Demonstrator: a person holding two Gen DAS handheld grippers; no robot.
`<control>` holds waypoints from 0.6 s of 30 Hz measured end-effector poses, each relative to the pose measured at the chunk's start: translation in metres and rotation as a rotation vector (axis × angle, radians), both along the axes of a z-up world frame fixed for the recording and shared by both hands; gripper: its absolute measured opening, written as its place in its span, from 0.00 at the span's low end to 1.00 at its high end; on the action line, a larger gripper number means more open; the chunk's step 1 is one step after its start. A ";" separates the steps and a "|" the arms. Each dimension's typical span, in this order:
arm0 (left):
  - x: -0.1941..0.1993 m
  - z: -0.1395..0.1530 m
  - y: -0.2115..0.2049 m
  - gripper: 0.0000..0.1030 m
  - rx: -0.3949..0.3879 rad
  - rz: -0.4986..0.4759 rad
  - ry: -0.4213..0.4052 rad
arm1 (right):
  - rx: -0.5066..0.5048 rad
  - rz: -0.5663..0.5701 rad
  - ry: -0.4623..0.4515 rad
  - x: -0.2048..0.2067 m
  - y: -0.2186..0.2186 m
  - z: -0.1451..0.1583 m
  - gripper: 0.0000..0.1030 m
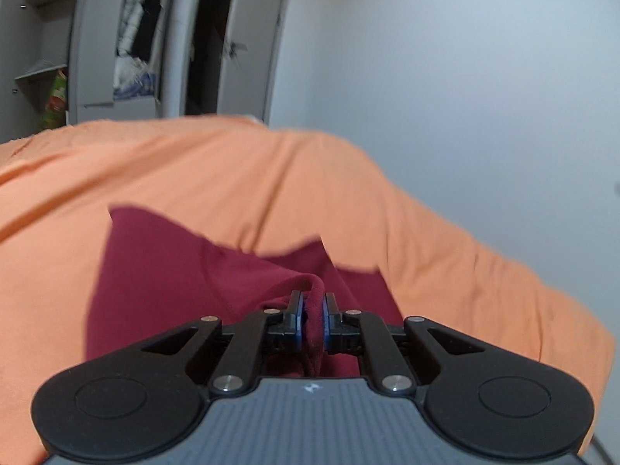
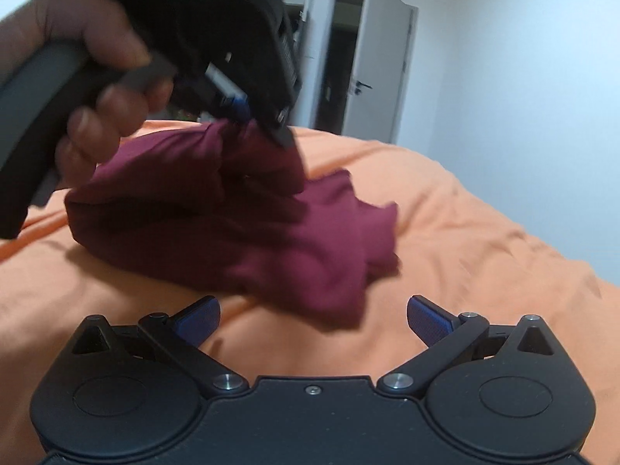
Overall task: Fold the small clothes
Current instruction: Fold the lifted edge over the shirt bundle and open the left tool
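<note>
Standing beside the bed, I am watching the left gripper (image 1: 313,319) pinching a bunched hem of the maroon garment (image 1: 162,271), its fingers (image 1: 295,310) pressed together with the cloth squeezed between the blue pads. In the right wrist view the same tool is hanging above the fabric, a hand (image 2: 97,89) wrapped around its grip, and the garment (image 2: 240,224) is being lifted at that one edge while the rest is slumping in loose lobes on the orange bedsheet (image 2: 484,232). The right gripper (image 2: 313,319) is waiting just short of the near edge of the cloth, its fingers (image 2: 197,319) spread wide apart and holding nothing.

The piece is far from folded, I would say; it looks crumpled rather than laid flat. The worry I have is the single pinch point: with only one edge held, a further lift may be dragging the whole bundle up and twisting it, so any fold made from here is likely coming out crooked. The thin cloth may also be slipping out of the pads if it is tugged sideways. The right fingers, closing on the heaped near edge, could be catching several layers at once, or the sheet beneath, and pulling it up with the garment.
</note>
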State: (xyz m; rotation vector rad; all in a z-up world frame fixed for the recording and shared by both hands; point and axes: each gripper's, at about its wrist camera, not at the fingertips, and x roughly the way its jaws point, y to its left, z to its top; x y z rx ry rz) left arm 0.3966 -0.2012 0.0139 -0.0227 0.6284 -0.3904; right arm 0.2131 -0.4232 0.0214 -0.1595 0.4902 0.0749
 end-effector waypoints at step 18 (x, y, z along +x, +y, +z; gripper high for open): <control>-0.023 0.038 0.074 0.99 -0.068 0.117 -0.052 | 0.127 -0.009 0.006 0.001 -0.015 0.001 1.00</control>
